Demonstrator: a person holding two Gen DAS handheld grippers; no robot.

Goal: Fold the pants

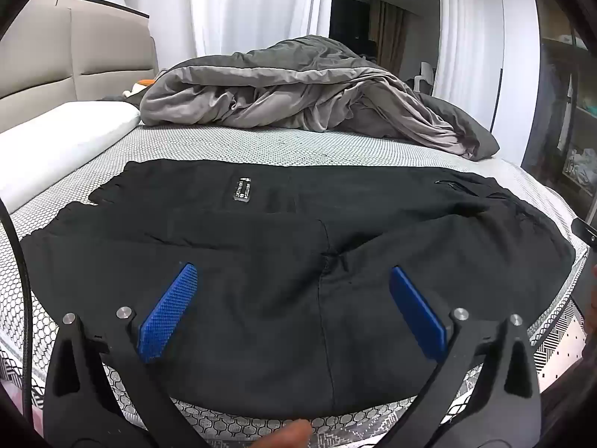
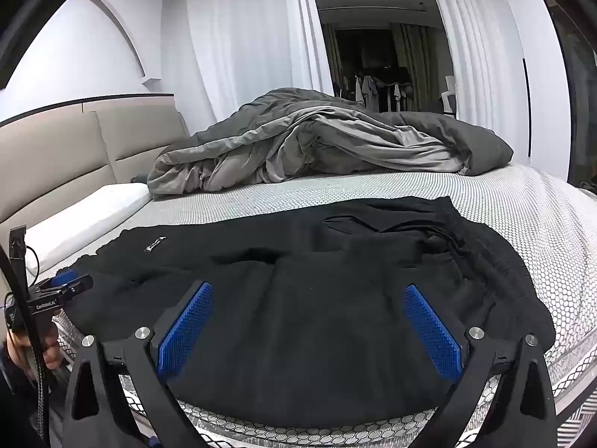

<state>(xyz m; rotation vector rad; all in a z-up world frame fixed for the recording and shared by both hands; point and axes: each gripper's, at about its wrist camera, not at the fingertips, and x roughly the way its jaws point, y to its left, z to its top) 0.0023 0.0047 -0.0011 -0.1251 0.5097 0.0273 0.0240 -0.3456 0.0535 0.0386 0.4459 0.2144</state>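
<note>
Black pants (image 1: pixel 291 261) lie spread across the near part of the bed, with a small white label (image 1: pixel 241 189) on the far leg. In the right wrist view the same pants (image 2: pixel 317 317) show their waistband and drawstring (image 2: pixel 447 240) at the right. My left gripper (image 1: pixel 293 283) hovers open just above the fabric near the crotch seam, nothing between its blue pads (image 1: pixel 168 313). My right gripper (image 2: pixel 308 304) is open too, over the seat of the pants. The left gripper (image 2: pixel 63 285) also appears at the left edge of the right wrist view, held by a hand (image 2: pixel 22 351).
A rumpled grey duvet (image 1: pixel 298 89) is piled at the far side of the honeycomb-patterned mattress (image 1: pixel 261 145). A white pillow (image 1: pixel 56 142) lies along the left by the padded headboard (image 1: pixel 67 52). White curtains and a dark doorway stand behind. The mattress edge runs just below both grippers.
</note>
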